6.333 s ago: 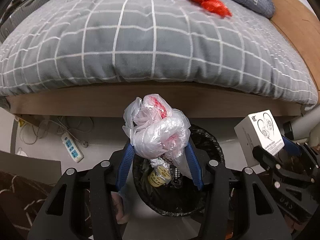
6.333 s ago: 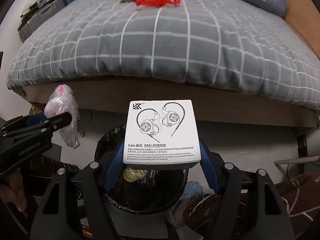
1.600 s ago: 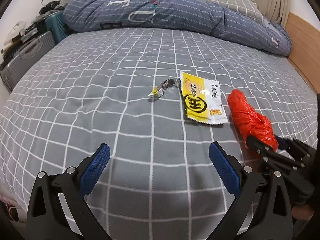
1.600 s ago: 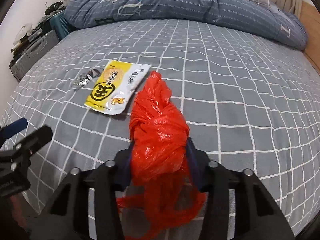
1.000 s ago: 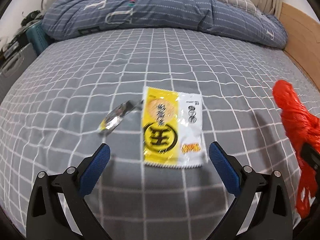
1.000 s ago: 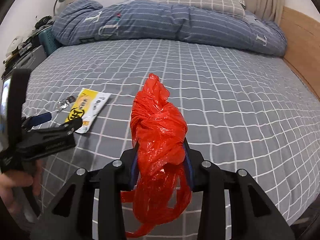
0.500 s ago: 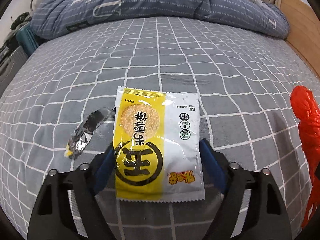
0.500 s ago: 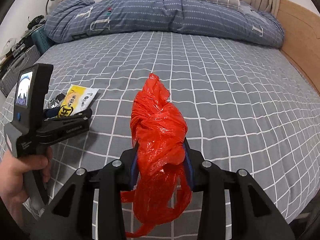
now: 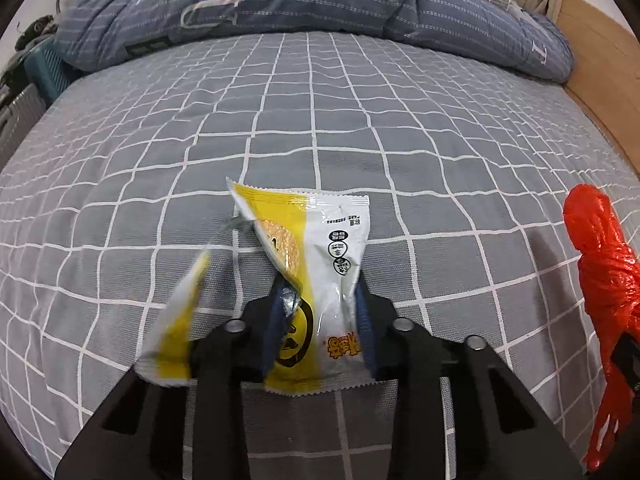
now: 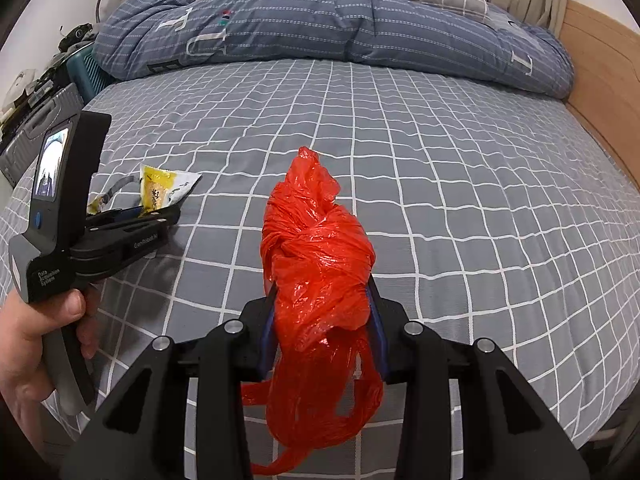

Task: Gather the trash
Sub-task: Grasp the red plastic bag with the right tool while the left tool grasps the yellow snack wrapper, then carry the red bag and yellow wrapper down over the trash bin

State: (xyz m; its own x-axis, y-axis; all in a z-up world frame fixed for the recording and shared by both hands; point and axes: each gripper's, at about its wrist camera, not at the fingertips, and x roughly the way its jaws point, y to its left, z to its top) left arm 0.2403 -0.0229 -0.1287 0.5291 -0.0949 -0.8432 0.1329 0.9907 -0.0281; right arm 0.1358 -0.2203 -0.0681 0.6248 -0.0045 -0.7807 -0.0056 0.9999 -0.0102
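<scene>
Left wrist view: the left gripper [image 9: 320, 300] is closing its jaws on a yellow-and-white snack wrapper [image 9: 316, 276] that buckles upward between the blue pads off the grey checked bedspread [image 9: 360, 120]. The pads press the packet's lower half from both sides; its top edge stands clear ahead of the jaws. A second, blurred yellow-and-white piece [image 9: 176, 320] hangs just outside the left finger, and whether it is a folded flap of the same wrapper or a separate scrap cannot be told. A sliver of foil [image 9: 236, 224] shows just ahead of the jaws, beside the wrapper's upper left edge. The likely risk: the slick, crumpled film could slide out of a partial pinch on lifting, and the loose piece beside the finger may be left behind. At the far right of the jaws hangs the red plastic bag [image 9: 604, 272].

Right wrist view: the right gripper [image 10: 322, 312] is clamped narrow on the knotted red plastic bag, its bulk bulging above the pads and loose tails trailing below them. The grip looks firm, though a dangling tail could snag. Well left of these jaws, a person's hand [image 10: 36, 344] holds the left gripper down on the wrapper. A rumpled blue duvet [image 10: 320, 28] lies far ahead.
</scene>
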